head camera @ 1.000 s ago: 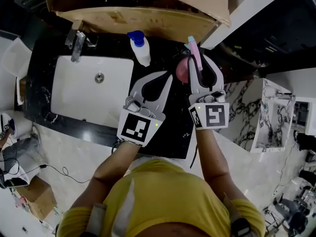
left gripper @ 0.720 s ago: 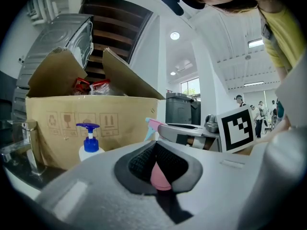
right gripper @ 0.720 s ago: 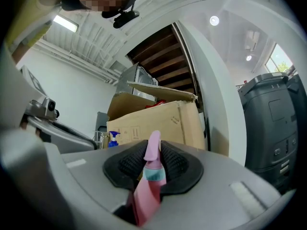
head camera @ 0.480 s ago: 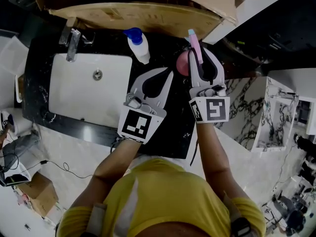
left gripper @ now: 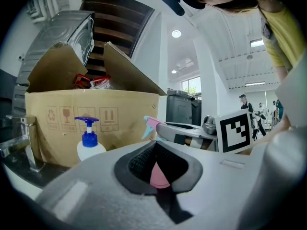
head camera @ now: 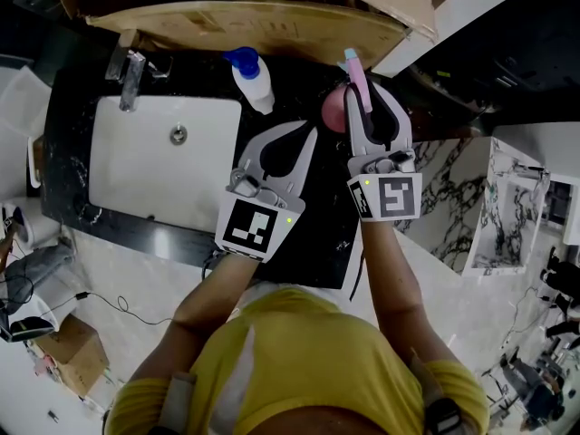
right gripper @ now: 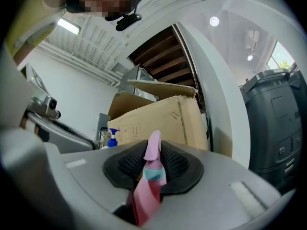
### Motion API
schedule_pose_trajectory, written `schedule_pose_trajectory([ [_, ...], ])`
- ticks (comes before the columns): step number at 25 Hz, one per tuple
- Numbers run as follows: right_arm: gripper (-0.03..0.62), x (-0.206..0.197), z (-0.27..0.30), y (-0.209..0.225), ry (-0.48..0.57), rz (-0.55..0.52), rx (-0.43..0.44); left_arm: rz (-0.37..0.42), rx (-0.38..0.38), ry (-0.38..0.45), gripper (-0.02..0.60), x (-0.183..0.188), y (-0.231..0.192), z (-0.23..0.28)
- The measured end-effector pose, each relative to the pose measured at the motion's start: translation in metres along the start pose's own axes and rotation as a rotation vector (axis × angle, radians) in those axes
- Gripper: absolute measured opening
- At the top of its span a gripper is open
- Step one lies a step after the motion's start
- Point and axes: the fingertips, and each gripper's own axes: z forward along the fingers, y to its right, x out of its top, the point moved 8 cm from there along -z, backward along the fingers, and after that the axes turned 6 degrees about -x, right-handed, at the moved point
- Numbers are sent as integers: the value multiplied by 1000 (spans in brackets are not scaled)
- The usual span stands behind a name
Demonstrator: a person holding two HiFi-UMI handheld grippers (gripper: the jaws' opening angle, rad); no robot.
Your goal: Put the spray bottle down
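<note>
The black counter (head camera: 322, 229) runs along under a big open cardboard box (head camera: 272, 25) that stands at its far edge. A white sink (head camera: 154, 170) is set into the counter's left part, with a metal tap (head camera: 129, 72) at its back corner.

The left tool (head camera: 306, 136) hangs over the counter just right of the sink. Its jaws are clenched tip to tip with nothing between them. The right tool (head camera: 361, 93) is beside it, nearer the box, and points level. Its ribbed pads are clamped on the head of the pink spray bottle (head camera: 334, 116), whose nozzle pokes out past the tips towards the box. The bottle's round body hangs below the jaws over the counter; whether its base touches cannot be told.

A white pump bottle (head camera: 256, 84) with a blue top stands between the sink and the box, left of the spray bottle.
</note>
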Motion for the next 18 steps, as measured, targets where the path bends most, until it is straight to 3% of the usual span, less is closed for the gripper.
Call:
schedule_pose_trajectory([
  [18, 87, 0, -9, 5, -44, 32, -12, 0, 1, 19, 2, 3, 12, -8],
])
